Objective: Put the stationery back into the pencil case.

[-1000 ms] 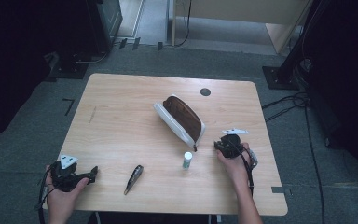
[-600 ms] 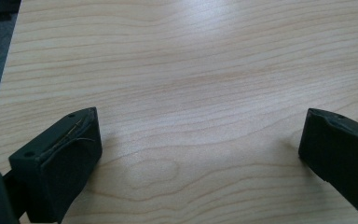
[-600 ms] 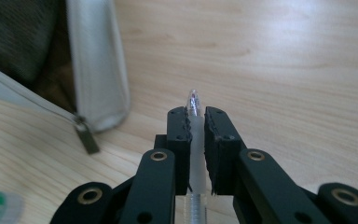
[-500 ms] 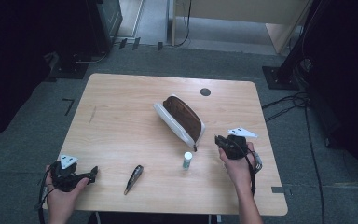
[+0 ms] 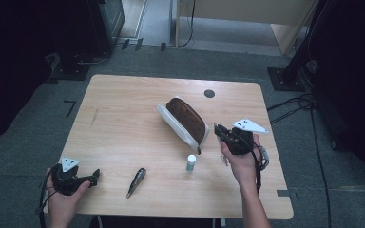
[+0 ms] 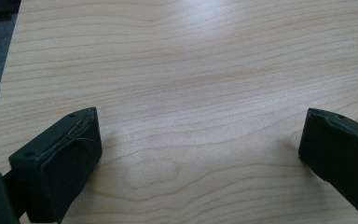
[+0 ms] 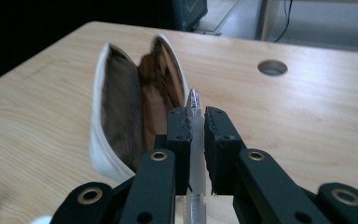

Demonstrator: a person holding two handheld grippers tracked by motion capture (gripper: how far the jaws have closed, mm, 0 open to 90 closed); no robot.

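— Any lettering, label, brand or number to read anywhere?
— None legible. Checked the pencil case [image 5: 186, 122] near the middle of the table [image 5: 123, 114], the small white-capped bottle [image 5: 190, 163] and the dark pen [image 5: 136, 181] toward the near edge: no print to make out.
— And the clear pen [image 7: 195, 135] clamped in the right gripper [image 7: 195, 122]?
— Frosted barrel, no marking readable.
— The grey plates on the grippers?
— Only small dark holes, no characters.
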